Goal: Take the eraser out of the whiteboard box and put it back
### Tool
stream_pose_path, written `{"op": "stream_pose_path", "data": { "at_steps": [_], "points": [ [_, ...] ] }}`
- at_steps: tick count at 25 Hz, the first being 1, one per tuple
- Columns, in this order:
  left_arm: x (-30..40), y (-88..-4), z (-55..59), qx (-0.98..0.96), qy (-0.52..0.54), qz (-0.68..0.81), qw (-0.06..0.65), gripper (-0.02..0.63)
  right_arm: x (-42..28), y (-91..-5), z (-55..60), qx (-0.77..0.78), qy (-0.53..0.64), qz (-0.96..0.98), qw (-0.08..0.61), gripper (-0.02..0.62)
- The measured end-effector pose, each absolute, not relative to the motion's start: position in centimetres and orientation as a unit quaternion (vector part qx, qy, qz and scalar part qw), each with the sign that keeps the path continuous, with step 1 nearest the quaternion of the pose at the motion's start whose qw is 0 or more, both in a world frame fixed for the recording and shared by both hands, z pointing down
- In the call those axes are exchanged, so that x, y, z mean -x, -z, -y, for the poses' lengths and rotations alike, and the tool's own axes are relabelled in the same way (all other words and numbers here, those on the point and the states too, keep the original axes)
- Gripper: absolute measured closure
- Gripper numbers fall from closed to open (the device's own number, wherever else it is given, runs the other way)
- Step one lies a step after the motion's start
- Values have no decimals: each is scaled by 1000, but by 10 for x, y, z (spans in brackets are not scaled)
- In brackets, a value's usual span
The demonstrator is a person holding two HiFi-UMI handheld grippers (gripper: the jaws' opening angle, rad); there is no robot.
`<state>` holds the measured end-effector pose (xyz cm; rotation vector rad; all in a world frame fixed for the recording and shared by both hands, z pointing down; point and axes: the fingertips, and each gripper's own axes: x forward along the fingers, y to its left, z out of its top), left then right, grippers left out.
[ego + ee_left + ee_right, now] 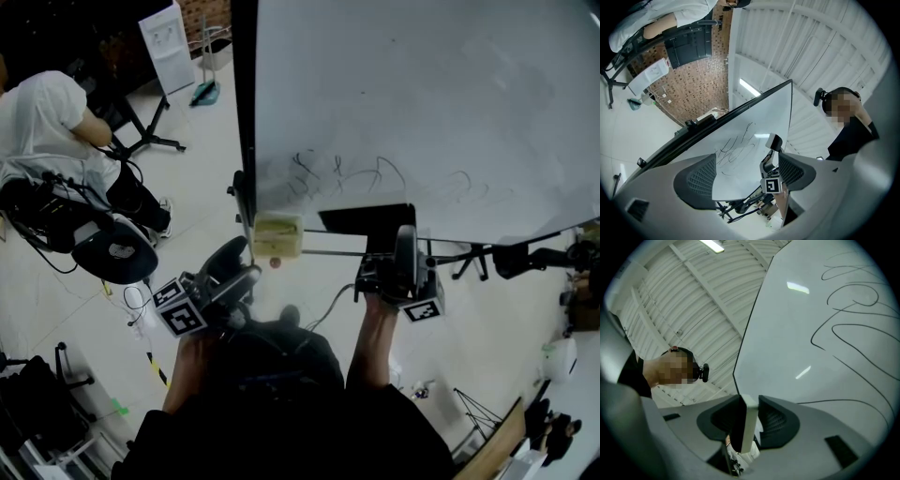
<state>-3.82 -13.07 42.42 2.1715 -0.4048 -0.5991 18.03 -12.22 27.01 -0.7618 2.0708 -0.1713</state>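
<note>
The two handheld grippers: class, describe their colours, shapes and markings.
The left gripper and right gripper have pale grey bodies and dark, mesh-textured jaw pads. Each carries a cube of black-and-white square markers. The person wears a dark top.

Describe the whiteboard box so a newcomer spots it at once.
In the head view, the whiteboard fills the upper right. At its lower left corner, beside the dark frame, sits the box: the only pale yellow block among black and grey gear.
</note>
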Motion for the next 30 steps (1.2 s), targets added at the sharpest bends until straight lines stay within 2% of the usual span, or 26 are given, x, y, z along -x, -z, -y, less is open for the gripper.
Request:
{"op": "stream_pose_path", "data": {
  "at_steps": [12,30],
  "points": [
    [42,-427,130,-863,237,164,415,198,-165,-299,133,321,87,-851,406,446],
    [47,-431,130,-860,236,169,420,198,-136,-356,152,346,113,-880,305,446]
  ]
}}
